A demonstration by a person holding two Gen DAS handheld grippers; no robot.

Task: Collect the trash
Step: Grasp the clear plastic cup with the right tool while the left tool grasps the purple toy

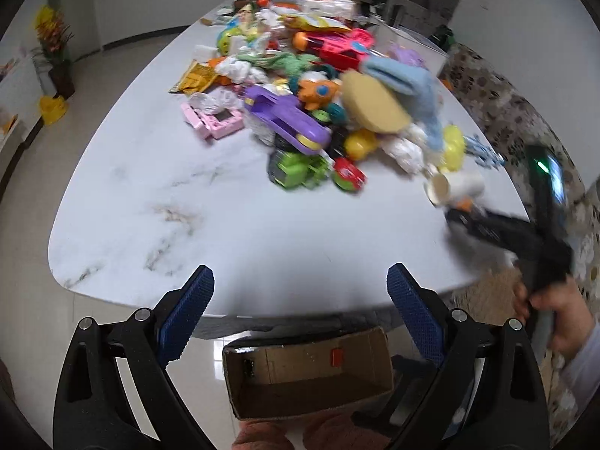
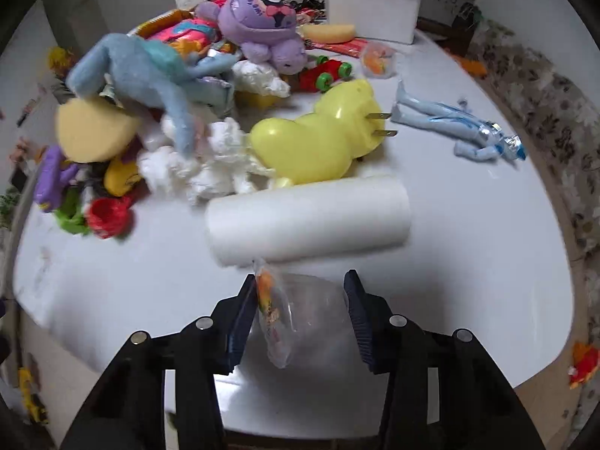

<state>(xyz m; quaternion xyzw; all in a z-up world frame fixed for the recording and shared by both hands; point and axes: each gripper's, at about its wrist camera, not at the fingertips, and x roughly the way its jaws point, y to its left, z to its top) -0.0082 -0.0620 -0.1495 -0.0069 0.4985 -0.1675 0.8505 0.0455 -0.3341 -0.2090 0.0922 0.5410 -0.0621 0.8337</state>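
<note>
Clear plastic, a crinkled wrapper (image 2: pixel 296 315) with orange scraps inside, sits between the pads of the right claw (image 2: pixel 300 313), whose jaws are partly closed around it; motion blur hides whether both pads truly press it, but it appears gripped. The claw holds it over the near edge of the white marble tabletop (image 2: pixel 468 243).

The left claw (image 1: pixel 300 303) hangs with its blue pads well apart and nothing between them, above the near tabletop edge. Directly below it, on the floor by the tabletop, stands an open cardboard box (image 1: pixel 311 371), the likely bin; only a small red bit shows inside, so collection looks barely begun.

Just beyond the right claw lies a white roll (image 2: pixel 307 217). Behind it sit a yellow plug-in toy (image 2: pixel 318 142) and several crumpled white tissues (image 2: pixel 210 165), which read as trash. To the right lies a pale blue doll (image 2: pixel 461 127), apart from the heap.

Farther back the pile holds a blue plush (image 2: pixel 142 71), a purple plush (image 2: pixel 262 15), another clear wrapper (image 2: pixel 378 58), and, in the left view, a yellow snack bag (image 1: pixel 195 78).

By this reckoning, one wrapper is in hand and not yet dropped; tissues, wrappers and bags remain among the toys.
</note>
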